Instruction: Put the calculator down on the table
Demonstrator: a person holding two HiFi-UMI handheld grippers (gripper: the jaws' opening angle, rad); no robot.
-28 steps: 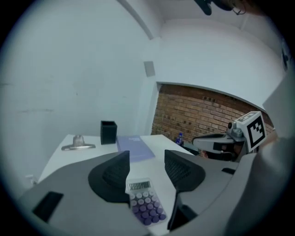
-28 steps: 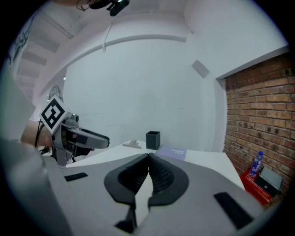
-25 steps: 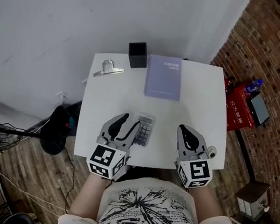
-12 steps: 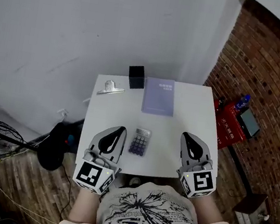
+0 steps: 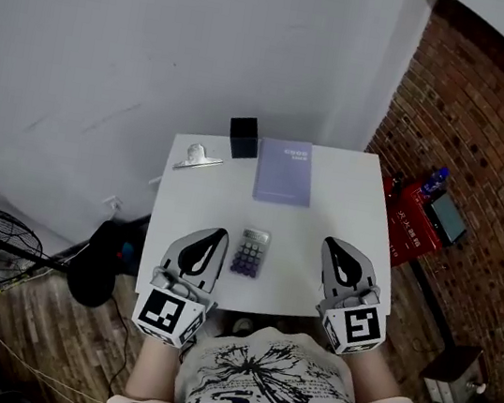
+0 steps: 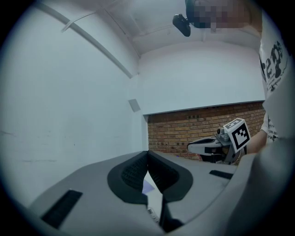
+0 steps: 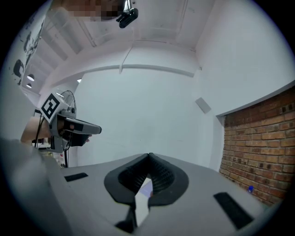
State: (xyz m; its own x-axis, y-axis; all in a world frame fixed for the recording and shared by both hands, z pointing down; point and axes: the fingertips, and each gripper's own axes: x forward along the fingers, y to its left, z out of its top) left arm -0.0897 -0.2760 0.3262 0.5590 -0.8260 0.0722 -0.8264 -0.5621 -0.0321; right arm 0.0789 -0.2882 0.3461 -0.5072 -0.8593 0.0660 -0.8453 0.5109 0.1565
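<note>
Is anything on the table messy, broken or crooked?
Nothing really stands out. The calculator lies flat on the white table, and the purple notebook and black box sit neatly at the far edge. Only the metal clip beside the box lies a little slanted.

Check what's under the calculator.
The calculator lies flat on the white table, apart from the notebook behind it. Nothing sticks out round its edges. The patch of tabletop directly beneath is covered, so anything thin there would not show.

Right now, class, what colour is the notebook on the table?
The notebook is pale purple, clearest in the head view.
</note>
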